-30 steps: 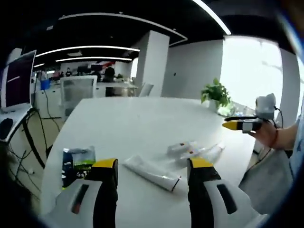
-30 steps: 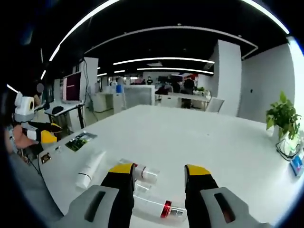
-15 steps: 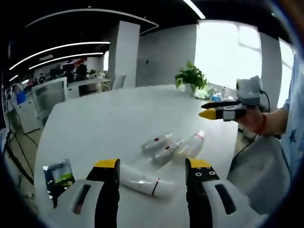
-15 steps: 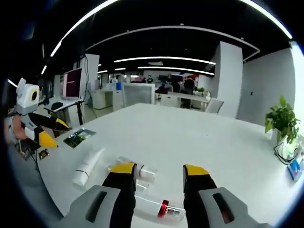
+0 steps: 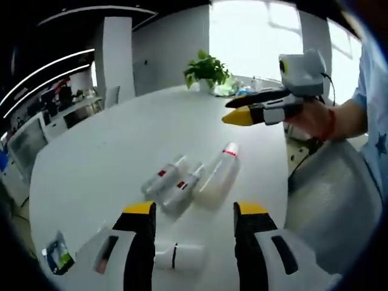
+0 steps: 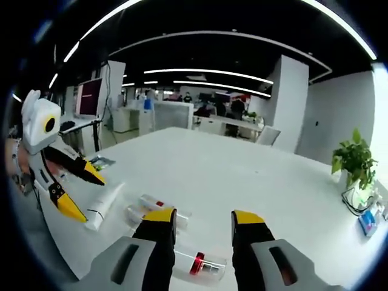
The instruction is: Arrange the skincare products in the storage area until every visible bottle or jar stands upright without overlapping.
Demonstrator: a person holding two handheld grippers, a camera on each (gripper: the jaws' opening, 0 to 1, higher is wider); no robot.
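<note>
A: Well, all the skincare things lie flat on the white worktop (image 5: 115,145), near its edge by the person. In the left gripper view there are two small bottles with red bands (image 5: 162,180) side by side, a larger clear bottle (image 5: 217,176) touching them, and a white tube (image 5: 179,257) lying apart, between the fingers of the left gripper (image 5: 194,213).

B: And the fingers?

A: Spread, holding nothing. The right gripper (image 5: 242,113) reaches in over the worktop's edge in that view, held by a hand (image 5: 315,118) with a red band at the wrist; its yellow-tipped fingers look close together there, but the right gripper view shows them apart and empty.

B: What else is around?

A: A potted plant (image 5: 207,70) at the far edge with some small clutter beside it, a small packet (image 5: 57,259) near the worktop's edge, and a grey chair back (image 5: 327,200) just off the worktop.

B: Does the right gripper view add anything?

A: It shows the office behind: desks, a monitor (image 6: 89,96), ceiling light strips. The left gripper comes in at the side with fingers spread, its tips above the tube. The clear bottle lies just under the right gripper's own fingers.
</note>
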